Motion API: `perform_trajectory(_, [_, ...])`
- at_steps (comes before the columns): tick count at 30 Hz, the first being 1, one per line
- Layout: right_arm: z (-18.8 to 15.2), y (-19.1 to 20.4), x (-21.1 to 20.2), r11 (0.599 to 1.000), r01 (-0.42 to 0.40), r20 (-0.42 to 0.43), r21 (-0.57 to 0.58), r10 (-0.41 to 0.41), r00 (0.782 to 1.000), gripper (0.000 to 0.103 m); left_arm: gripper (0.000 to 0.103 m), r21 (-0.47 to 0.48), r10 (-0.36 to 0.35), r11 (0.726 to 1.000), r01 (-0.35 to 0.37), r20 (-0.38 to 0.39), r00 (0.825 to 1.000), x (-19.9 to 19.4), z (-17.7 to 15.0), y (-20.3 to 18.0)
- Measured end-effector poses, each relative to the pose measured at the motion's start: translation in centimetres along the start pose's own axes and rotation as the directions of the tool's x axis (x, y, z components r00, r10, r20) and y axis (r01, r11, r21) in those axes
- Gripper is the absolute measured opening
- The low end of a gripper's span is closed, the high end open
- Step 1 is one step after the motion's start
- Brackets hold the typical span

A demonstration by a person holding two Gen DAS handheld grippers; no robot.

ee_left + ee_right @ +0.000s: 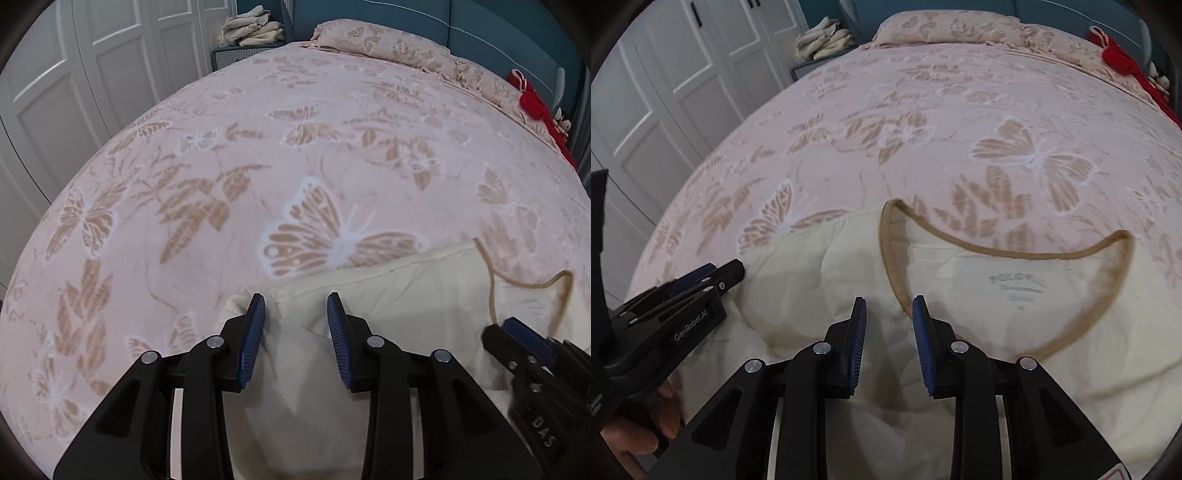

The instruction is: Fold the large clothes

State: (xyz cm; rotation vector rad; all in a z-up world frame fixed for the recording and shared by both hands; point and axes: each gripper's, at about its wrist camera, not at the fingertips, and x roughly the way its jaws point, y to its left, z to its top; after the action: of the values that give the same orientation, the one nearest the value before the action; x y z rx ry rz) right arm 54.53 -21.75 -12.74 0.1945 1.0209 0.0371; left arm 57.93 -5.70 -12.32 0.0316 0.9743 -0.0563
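A cream shirt with a tan neckline lies flat on the near part of the bed; it also shows in the left wrist view. My left gripper is open over the shirt's left shoulder corner, with nothing between its blue pads. My right gripper is open just above the shirt, beside the left end of the neckline. Each gripper shows in the other's view: the right one at the right edge, the left one at the left edge.
The bed has a pink butterfly-print cover and a matching pillow at its head. A red item lies at the far right. Folded cloths sit on a side table. White wardrobe doors stand to the left.
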Motion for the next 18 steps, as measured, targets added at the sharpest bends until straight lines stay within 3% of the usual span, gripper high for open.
perform_trajectory(12, [-1.4,-1.6,1.5,0.999,-0.004,0.064,0.045,0.001,0.998,0.011,0.036,0.012,0.012,1.0,-0.013,0.107,0.994,1.3,-1.8,-0.3])
perform_trajectory(18, [-1.6,-1.8,0.9,0.998,0.002,0.11,0.061,-0.008,0.994,0.003,0.037,-0.006,-0.004,1.0,0.004,0.123,0.992,1.2,-2.0,0.1])
